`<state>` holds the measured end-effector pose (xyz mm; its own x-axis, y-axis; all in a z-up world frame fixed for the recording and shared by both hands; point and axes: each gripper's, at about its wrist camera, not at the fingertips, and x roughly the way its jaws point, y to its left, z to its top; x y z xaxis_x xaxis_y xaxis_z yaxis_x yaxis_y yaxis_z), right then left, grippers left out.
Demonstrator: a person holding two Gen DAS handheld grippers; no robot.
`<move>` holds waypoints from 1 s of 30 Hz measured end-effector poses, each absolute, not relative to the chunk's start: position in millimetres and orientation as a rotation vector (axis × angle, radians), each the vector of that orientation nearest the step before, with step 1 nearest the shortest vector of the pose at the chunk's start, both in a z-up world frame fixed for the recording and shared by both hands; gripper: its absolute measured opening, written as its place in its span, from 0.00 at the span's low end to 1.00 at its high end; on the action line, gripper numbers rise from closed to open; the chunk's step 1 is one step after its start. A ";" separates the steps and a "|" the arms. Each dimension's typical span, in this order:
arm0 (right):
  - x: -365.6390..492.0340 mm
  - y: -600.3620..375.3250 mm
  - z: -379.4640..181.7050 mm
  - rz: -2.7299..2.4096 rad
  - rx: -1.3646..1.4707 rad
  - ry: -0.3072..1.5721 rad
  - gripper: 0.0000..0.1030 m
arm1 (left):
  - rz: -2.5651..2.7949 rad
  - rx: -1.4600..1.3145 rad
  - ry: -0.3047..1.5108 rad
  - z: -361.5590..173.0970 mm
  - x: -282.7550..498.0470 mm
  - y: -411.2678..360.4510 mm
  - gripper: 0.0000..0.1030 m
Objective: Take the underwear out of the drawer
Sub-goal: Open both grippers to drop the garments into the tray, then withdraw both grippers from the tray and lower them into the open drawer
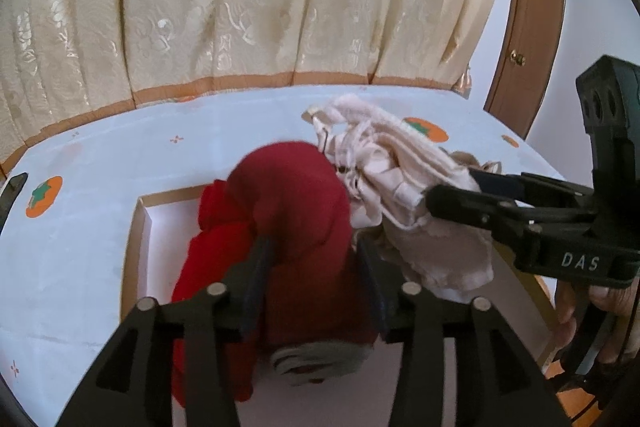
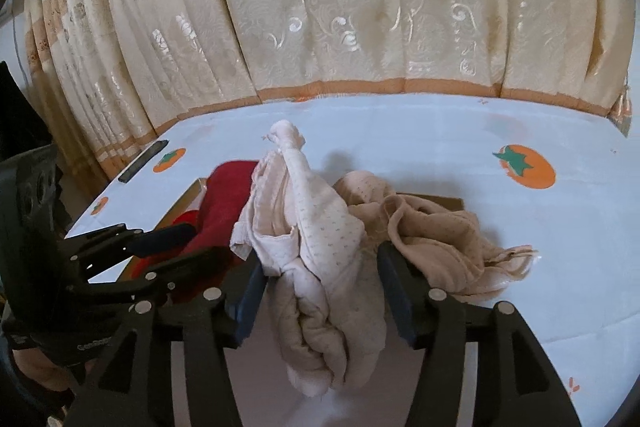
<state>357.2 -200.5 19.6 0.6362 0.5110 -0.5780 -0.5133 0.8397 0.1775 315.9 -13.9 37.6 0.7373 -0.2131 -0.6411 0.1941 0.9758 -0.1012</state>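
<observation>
Soft, light red underwear (image 1: 288, 211) sits between the spread left tool (image 1: 316, 267). The spread right tool (image 2: 320, 291) straddles limp cream underwear (image 2: 320, 259); pinch bunched folds.

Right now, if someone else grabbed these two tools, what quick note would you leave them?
Left gripper: open, with red underwear loose between its fingers, above the drawer.
Right gripper: open, with cream dotted underwear loose between its fingers.
A tan piece is draped over the drawer's far edge onto the table.
Done: nothing clearly lies fully outside yet.
Left: probably regrip each piece, lift it clear and lay it on the table.
</observation>
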 end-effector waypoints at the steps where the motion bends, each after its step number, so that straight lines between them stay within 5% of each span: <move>1: 354.8 -201.5 21.1 0.584 -0.003 0.654 0.56 | -0.227 -0.025 0.703 39.0 312.6 -13.7 0.44; 16: 253.8 -232.0 42.8 0.668 -0.104 0.600 0.58 | -0.326 0.067 0.652 44.0 219.1 -13.3 0.51; 30: 148.9 -236.9 -17.5 0.858 -0.267 0.685 0.60 | -0.348 0.209 0.686 25.9 122.1 9.4 0.56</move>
